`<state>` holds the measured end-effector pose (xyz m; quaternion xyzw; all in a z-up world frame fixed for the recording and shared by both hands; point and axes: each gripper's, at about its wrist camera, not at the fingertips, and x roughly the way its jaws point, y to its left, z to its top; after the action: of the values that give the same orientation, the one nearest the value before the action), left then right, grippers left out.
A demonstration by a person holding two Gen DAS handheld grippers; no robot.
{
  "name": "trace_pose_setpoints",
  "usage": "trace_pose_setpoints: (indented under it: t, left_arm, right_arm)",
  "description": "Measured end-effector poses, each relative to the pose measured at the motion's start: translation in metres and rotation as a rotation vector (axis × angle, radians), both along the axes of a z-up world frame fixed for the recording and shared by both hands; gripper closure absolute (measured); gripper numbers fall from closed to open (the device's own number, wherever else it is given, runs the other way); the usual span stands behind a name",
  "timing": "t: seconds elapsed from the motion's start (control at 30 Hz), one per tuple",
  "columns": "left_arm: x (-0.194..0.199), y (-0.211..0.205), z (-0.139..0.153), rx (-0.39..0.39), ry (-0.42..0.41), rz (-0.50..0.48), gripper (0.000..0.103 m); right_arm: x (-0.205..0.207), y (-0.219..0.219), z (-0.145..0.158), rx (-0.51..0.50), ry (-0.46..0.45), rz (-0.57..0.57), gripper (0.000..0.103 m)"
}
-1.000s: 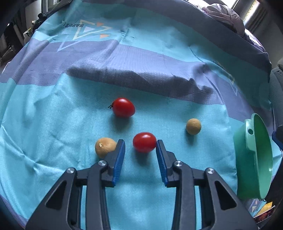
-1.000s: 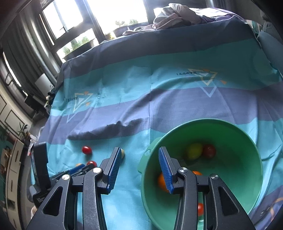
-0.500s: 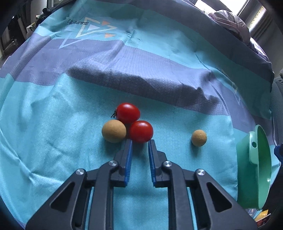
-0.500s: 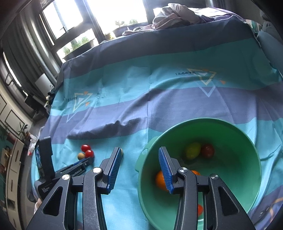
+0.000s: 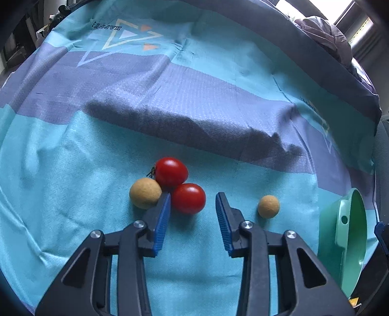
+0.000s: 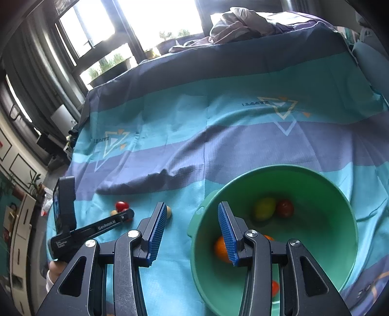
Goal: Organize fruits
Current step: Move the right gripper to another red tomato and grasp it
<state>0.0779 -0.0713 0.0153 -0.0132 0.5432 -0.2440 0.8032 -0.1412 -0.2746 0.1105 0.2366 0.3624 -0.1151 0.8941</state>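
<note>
Left tongs (image 5: 192, 203) reopened (empty), tomato (image 5: 189, 198) roundish, axis unclear

Daylight from blown-out windows (image 6: 155, 21) — sharp focus, fisheye-bent dark corners

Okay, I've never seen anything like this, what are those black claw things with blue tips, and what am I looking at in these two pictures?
They are hand-held grippers, one per hand, each carrying a camera that looks along its fingers. One picture comes from the left gripper, whose jaws have just been opening; a red tomato sits between them, ungripped. Touching it are a second tomato and a tan fruit; another tan fruit lies apart on the striped cloth. The other picture is from the right gripper, open and empty, over the rim of a green bowl holding fruit.
</note>
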Motion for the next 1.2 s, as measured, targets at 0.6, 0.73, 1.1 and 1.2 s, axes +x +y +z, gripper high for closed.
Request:
trace_pose_setpoints:
  t: [0.6, 0.73, 1.1, 1.2]
  left_arm:
    - [-0.031, 0.043, 0.042, -0.061, -0.148, 0.002, 0.075]
    - [-0.040, 0.070, 0.056, -0.074, -0.190, 0.006, 0.075]
    - [-0.019, 0.132, 0.054, -0.138, -0.192, 0.123, 0.075]
    - [-0.016, 0.139, 0.054, -0.126, -0.190, 0.148, 0.075]
  right_arm:
    - [0.008, 0.007, -0.002, 0.022, -0.011, 0.013, 0.059]
    - [0.024, 0.028, -0.011, 0.058, -0.009, 0.079, 0.059]
    - [0.112, 0.084, -0.063, 0.275, 0.153, 0.173, 0.047]
    - [0.139, 0.101, -0.069, 0.256, 0.193, 0.188, 0.047]
